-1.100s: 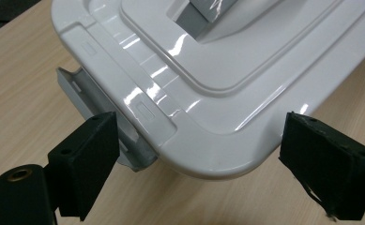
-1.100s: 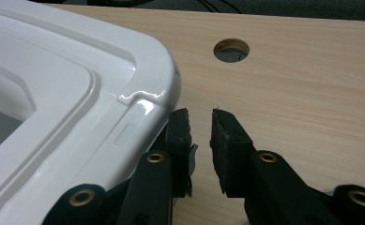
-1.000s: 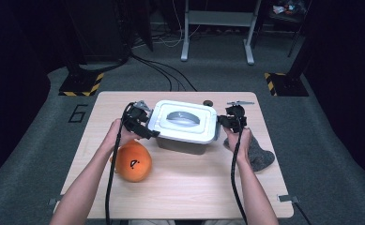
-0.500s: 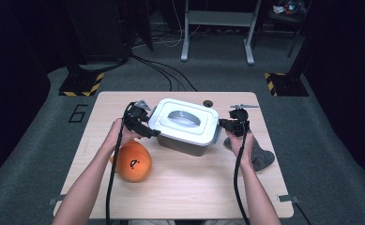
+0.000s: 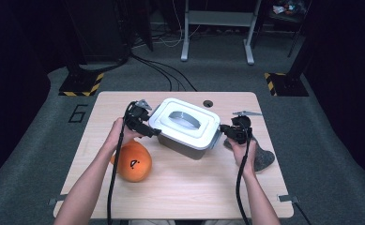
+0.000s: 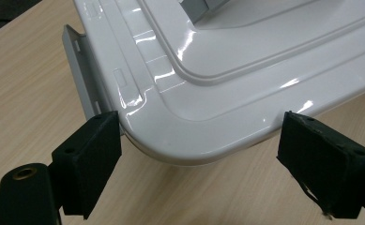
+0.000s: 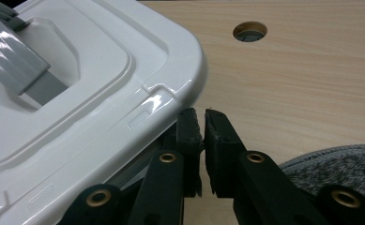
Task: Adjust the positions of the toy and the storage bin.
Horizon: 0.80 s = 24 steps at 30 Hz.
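A grey storage box (image 5: pixel 186 140) with a white lid (image 5: pixel 186 123) sits near the middle of the wooden table (image 5: pixel 189 192), somewhat toward the far edge and turned a little askew to the edges. The lid is seated on the box, and a grey handle (image 5: pixel 184 117) lies across the recess in its top.

At the box's left end, the left gripper (image 5: pixel 155 133) has its jaws spread wide on either side of a rounded lid corner (image 6: pixel 171 140); in the left gripper view one pad (image 6: pixel 92 159) stands just beside the grey side latch (image 6: pixel 79 70) (whether it touches the rim there cannot be told), while the other pad stands clear of the lid's edge, with bare wood between.

At the box's right end, the right gripper (image 5: pixel 223 129) has its jaws pressed together with nothing between them. In the right gripper view their tips (image 7: pixel 203 123) sit just under the overhang of the lid's corner, close against the box.

An orange ball-like thing (image 5: pixel 134 162) with a small black mark lies toward the table's near left, just behind the person's left forearm. A grey cloth (image 5: pixel 261 158) rests near the right edge, beside the right hand. A round hole (image 5: pixel 208 103) opens in the tabletop close to the far edge, behind the box.
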### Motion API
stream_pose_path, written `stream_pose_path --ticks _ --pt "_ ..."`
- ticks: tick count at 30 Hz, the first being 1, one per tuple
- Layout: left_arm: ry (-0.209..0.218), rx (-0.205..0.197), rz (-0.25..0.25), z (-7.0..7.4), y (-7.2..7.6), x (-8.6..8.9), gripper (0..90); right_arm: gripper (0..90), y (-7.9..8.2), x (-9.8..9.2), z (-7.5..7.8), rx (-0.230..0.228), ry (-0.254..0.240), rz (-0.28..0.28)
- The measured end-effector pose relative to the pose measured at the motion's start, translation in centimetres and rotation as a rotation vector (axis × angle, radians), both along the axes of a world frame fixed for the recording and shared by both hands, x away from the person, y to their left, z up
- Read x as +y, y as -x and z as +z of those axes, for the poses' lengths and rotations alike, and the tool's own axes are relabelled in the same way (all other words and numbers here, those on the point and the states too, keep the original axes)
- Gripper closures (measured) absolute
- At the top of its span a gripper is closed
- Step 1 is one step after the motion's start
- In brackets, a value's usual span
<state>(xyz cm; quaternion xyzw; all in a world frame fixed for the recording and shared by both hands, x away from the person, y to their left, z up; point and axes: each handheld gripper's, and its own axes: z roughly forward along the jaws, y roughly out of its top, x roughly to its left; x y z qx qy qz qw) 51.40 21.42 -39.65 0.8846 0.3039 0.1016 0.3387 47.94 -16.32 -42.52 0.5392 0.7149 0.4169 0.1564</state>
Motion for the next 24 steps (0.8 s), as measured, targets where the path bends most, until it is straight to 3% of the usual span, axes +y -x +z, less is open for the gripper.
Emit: stream_pose_path --ticks 24 --pt "0.012 0.036 0.031 0.1 -0.5 1.2 14.1 83.3 3.2 0.7 -0.6 -0.029 -0.067 0.055"
